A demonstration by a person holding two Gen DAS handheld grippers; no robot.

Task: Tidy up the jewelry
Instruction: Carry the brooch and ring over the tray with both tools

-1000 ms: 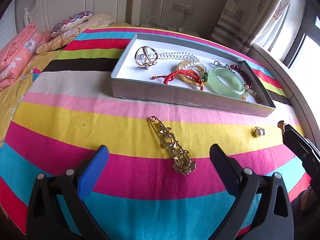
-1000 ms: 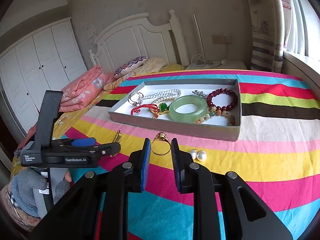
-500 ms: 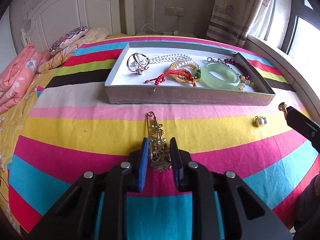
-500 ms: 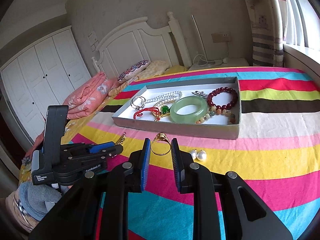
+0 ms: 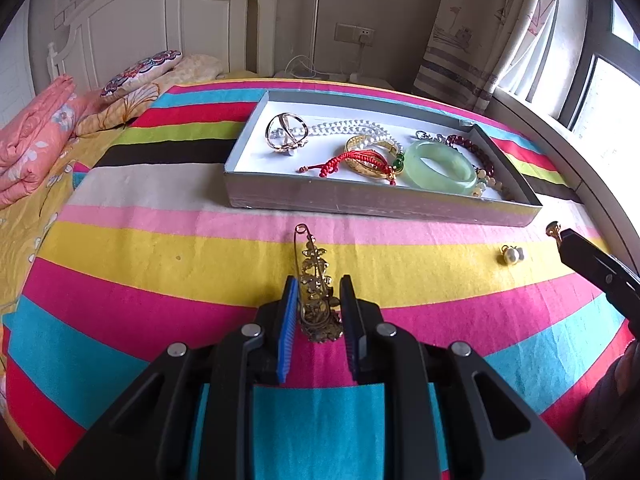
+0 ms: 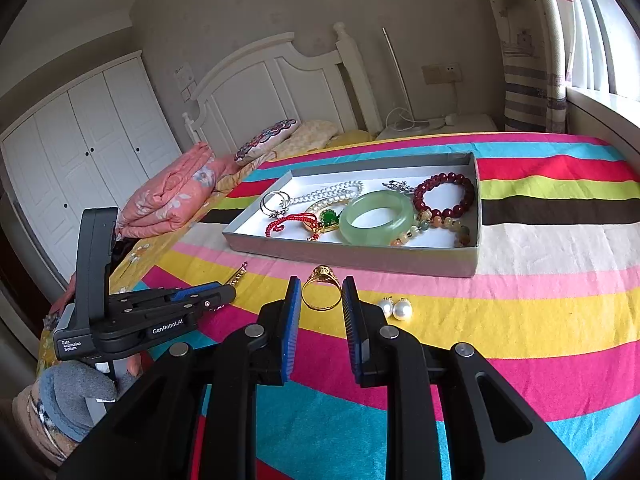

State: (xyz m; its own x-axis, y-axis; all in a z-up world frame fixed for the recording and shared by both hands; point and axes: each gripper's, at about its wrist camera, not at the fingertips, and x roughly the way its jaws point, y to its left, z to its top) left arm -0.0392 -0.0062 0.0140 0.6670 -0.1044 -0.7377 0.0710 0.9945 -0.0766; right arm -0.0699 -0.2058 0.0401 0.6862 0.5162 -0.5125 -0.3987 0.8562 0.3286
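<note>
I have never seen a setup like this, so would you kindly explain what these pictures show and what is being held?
A person holds two handheld grippers, each with a fisheye camera looking along its fingers. One picture looks from the left gripper, the other from the right gripper.

Below is a bed with a striped cover. A grey tray holds bracelets, pearls and a green bangle. Loose on the cover lie pearl earrings.

The left fingers have just closed around a gold brooch. The right gripper's fingers stand narrow around a gold ring; whether they press it is unclear.
</note>
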